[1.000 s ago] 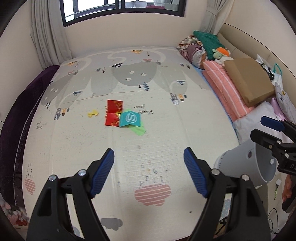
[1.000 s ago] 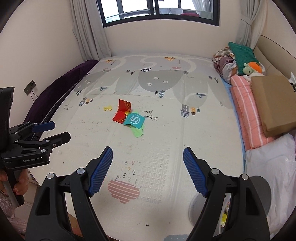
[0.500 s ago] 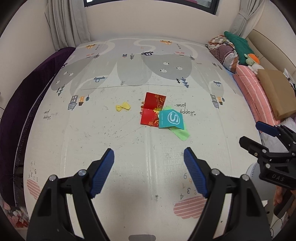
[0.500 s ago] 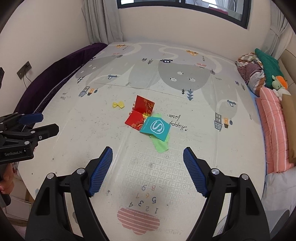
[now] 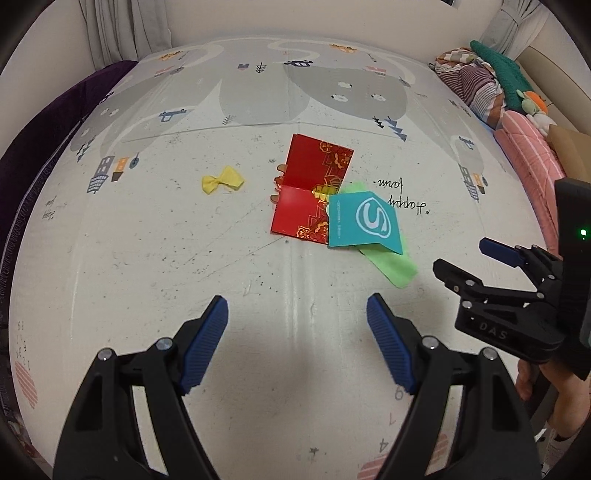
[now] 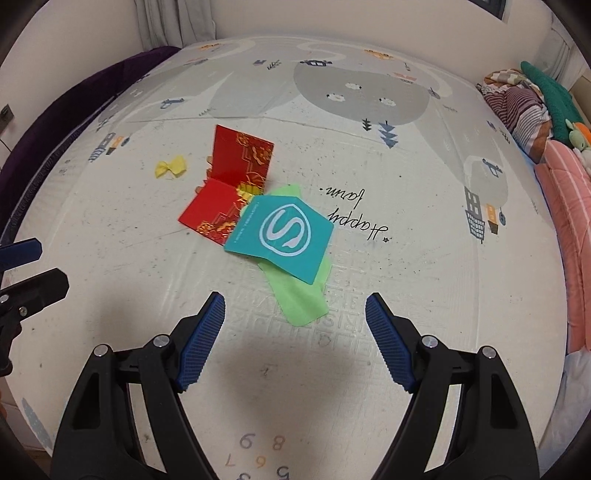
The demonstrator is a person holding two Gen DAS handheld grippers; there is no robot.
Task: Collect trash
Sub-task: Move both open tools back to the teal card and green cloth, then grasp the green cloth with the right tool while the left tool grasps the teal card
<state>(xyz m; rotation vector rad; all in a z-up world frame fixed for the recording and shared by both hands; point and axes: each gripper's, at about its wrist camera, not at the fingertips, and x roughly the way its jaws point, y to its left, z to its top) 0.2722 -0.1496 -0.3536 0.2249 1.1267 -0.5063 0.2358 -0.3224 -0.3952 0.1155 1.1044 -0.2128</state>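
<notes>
A folded red envelope (image 5: 314,184) (image 6: 232,181), a teal card with a white S logo (image 5: 364,221) (image 6: 284,236), a green paper strip (image 5: 391,266) (image 6: 299,299) under it and a small yellow wrapper (image 5: 222,180) (image 6: 170,167) lie on the play mat (image 5: 147,258). My left gripper (image 5: 297,332) is open and empty, just short of the pile. My right gripper (image 6: 294,332) is open and empty, with the green strip's near end between its fingers. It also shows at the right of the left wrist view (image 5: 480,258).
Pillows, folded blankets and a plush toy (image 5: 517,110) (image 6: 546,110) line the right side. A dark purple cloth (image 5: 33,129) runs along the left edge. A wall and curtains (image 5: 129,33) stand behind the mat.
Both grippers have moved forward and down toward the pile, which now looks much larger and closer. Both stay open. The white bin seen earlier has left the views.
</notes>
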